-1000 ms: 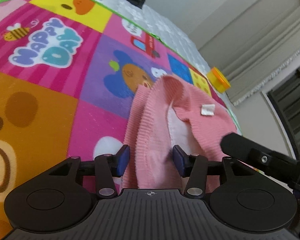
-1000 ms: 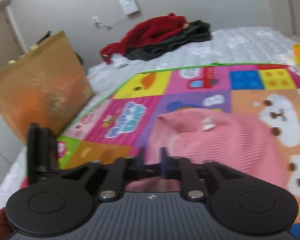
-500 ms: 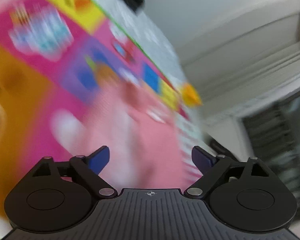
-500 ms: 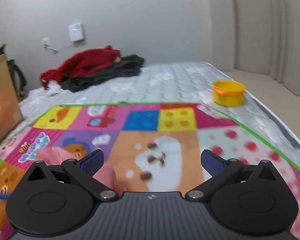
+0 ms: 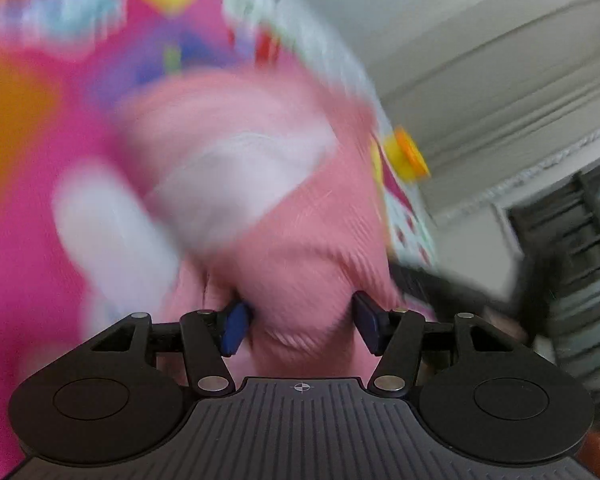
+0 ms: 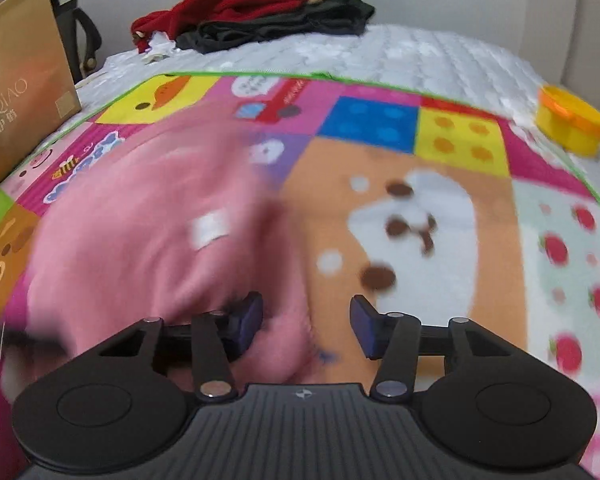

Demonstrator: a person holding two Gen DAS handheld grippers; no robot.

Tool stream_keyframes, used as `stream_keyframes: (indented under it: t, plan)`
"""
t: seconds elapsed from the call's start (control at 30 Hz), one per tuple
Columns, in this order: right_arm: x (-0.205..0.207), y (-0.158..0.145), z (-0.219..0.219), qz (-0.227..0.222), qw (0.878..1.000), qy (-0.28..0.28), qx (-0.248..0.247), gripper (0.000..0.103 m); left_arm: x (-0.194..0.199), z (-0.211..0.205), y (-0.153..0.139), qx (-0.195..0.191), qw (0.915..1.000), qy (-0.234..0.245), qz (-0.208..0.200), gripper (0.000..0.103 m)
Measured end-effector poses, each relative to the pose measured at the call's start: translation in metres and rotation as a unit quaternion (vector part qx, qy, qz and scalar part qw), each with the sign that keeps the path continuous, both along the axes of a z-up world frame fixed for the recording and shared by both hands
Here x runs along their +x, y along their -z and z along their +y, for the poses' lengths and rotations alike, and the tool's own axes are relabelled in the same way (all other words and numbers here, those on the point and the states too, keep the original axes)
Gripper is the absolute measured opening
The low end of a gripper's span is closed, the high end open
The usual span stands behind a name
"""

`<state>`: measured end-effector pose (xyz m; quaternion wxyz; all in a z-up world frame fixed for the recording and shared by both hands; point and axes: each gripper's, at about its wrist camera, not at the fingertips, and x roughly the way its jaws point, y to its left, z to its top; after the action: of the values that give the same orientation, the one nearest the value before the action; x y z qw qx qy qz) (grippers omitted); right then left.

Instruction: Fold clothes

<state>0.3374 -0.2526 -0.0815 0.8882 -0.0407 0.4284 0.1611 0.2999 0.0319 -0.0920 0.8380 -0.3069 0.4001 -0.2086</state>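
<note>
A pink ribbed garment (image 5: 284, 216) lies on the colourful cartoon play mat (image 6: 452, 216) on the bed. It also shows in the right wrist view (image 6: 148, 240), with a small white label on it. My left gripper (image 5: 300, 322) is partly open, with a bunch of the pink fabric between its blue pads. My right gripper (image 6: 306, 322) is partly open over the garment's right edge, with fabric by its left pad. Both views are blurred by motion.
A yellow and orange tub (image 6: 572, 124) sits on the white quilt at the mat's far right corner. A pile of red and dark clothes (image 6: 256, 16) lies at the back. A brown paper bag (image 6: 20, 80) stands at the left.
Both grippers let go of the pink garment and opened wide, swinging away. Now both are back over the garment with jaws narrower and fabric between them.
</note>
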Motion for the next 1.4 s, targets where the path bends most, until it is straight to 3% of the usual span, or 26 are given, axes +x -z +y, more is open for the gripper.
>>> stream_keyframes:
  t: [0.07,0.13,0.2,0.23,0.37,0.47,0.53,0.67,0.73,0.8,0.93,0.97,1.0,1.07,1.13,1.2,1.3,1.4]
  plan:
    - [-0.019,0.001,0.002,0.009,1.000,-0.015,-0.005,0.050,0.002,0.017,-0.005,0.017,0.9990,-0.033,-0.022,0.062]
    - [-0.041,0.002,0.008,0.015,0.999,-0.033,-0.015,0.059,0.003,0.035,0.000,-0.011,0.9985,-0.053,-0.004,0.066]
    - [-0.061,0.005,0.013,0.018,0.999,-0.039,-0.015,0.096,0.002,0.047,0.006,-0.040,0.9967,-0.069,0.015,0.070]
    - [-0.066,0.009,0.015,0.028,0.999,-0.038,-0.007,0.103,0.001,0.049,0.007,-0.046,0.9962,-0.071,0.018,0.072]
    - [-0.078,0.017,0.027,0.025,0.999,-0.016,-0.019,0.103,0.002,0.044,0.003,-0.052,0.9976,-0.045,0.006,0.086]
    - [-0.072,0.015,0.034,0.051,0.998,0.003,-0.028,0.103,-0.001,0.030,-0.002,-0.009,0.9998,-0.017,-0.010,0.088]
    - [-0.068,0.007,0.029,0.063,0.998,0.013,-0.009,0.103,-0.004,0.022,-0.004,0.023,0.9996,-0.006,-0.017,0.088]
    - [-0.084,-0.025,-0.002,0.004,0.993,0.072,0.090,0.103,-0.003,0.027,-0.002,0.018,0.9997,-0.017,-0.009,0.087]
    - [-0.081,-0.031,-0.007,-0.013,0.990,0.097,0.102,0.102,-0.004,0.029,-0.003,0.015,0.9997,-0.019,-0.010,0.085]
    - [-0.072,-0.033,-0.009,-0.017,0.986,0.118,0.115,0.091,-0.007,0.028,-0.006,0.020,0.9996,-0.016,-0.012,0.084]
    - [-0.044,-0.030,-0.003,0.000,0.977,0.153,0.152,0.085,-0.009,0.025,-0.008,0.036,0.9991,-0.012,-0.017,0.083]
    - [-0.034,-0.028,0.000,0.007,0.976,0.154,0.157,0.074,-0.008,0.025,-0.008,0.036,0.9991,-0.012,-0.017,0.083]
    - [-0.031,-0.031,0.006,0.003,0.977,0.144,0.154,0.055,-0.008,0.025,-0.008,0.036,0.9992,-0.012,-0.016,0.083]
    - [-0.027,-0.040,0.017,-0.008,0.981,0.122,0.148,0.037,-0.008,0.025,-0.008,0.033,0.9992,-0.011,-0.018,0.081]
    - [-0.025,-0.051,0.029,-0.029,0.985,0.100,0.137,0.037,-0.011,0.024,-0.013,0.029,0.9989,-0.003,-0.036,0.081]
    - [-0.024,-0.058,0.036,-0.041,0.991,0.090,0.092,0.037,-0.018,0.017,-0.023,0.024,0.9968,0.026,-0.072,0.081]
    - [-0.019,-0.047,0.030,-0.023,0.994,0.110,0.004,0.037,-0.030,0.000,-0.037,0.024,0.9882,0.091,-0.121,0.081]
    - [-0.021,-0.035,0.011,-0.001,0.987,0.153,-0.055,0.040,-0.037,-0.007,-0.044,0.032,0.9793,0.144,-0.138,0.088]
